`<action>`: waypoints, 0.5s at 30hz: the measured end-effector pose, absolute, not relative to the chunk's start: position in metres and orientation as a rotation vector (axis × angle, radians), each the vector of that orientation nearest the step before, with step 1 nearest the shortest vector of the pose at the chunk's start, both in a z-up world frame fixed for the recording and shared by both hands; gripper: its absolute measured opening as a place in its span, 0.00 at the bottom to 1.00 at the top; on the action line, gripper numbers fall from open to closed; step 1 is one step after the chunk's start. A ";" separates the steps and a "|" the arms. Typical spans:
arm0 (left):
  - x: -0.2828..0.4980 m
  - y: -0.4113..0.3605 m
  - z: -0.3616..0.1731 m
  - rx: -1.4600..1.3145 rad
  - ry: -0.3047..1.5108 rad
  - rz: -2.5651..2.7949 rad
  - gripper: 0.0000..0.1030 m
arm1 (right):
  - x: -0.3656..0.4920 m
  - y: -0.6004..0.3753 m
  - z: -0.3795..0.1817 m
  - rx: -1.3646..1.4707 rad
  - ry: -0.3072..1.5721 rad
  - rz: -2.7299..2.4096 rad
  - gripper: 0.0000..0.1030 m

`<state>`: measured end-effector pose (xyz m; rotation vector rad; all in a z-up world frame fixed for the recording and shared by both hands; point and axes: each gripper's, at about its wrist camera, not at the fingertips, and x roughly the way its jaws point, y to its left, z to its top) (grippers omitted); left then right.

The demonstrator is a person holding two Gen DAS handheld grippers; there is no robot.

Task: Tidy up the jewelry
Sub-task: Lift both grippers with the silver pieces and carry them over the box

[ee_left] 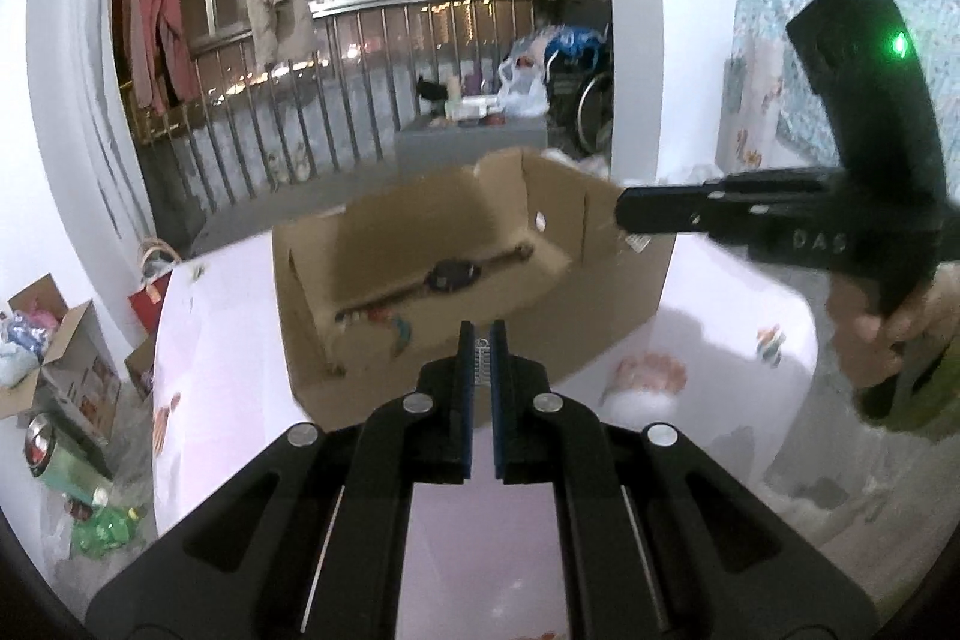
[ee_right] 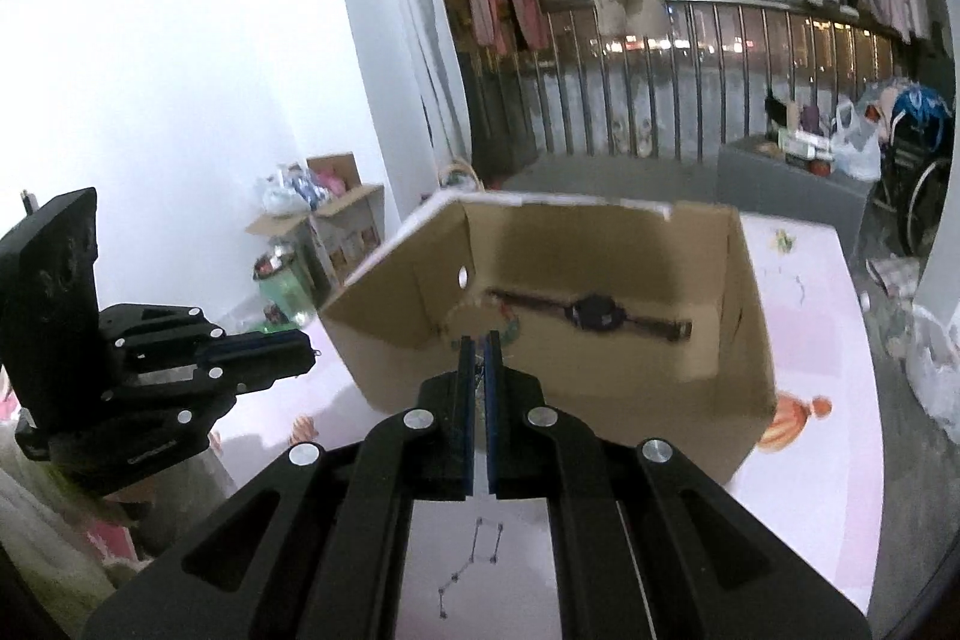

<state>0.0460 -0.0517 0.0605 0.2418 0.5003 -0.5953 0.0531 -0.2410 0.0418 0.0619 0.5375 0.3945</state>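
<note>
A: Just beyond our left gripper (ee_left: pixel 482 334), in the cardboard box (ee_left: pixel 606 292), lies the watch (ee_left: pixel 454 276), light and floppy.
B: We take it by the stiff case. Both our grippers are closed; a thin chain (ee_right: pixel 478 376), slippery and snag-prone, seems caught between the right gripper's (ee_right: pixel 478 343) pads.

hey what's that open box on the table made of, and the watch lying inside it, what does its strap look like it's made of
The box looks like plain brown corrugated cardboard, matte, with folded flaps and a punched hole in one wall. The watch has a dark round case; its strap is dark and flat with a buckle end, possibly leather or rubber, but the blur leaves that open.
</note>
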 end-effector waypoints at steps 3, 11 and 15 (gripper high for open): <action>0.059 -0.056 0.070 0.219 0.483 -0.603 0.04 | 0.068 -0.246 0.053 0.055 0.512 0.402 0.03; 0.120 -0.077 0.057 0.177 0.569 -0.557 0.04 | 0.129 -0.261 0.043 0.118 0.602 0.395 0.03; 0.153 -0.082 0.040 0.166 0.643 -0.526 0.04 | 0.159 -0.267 0.032 0.152 0.681 0.378 0.03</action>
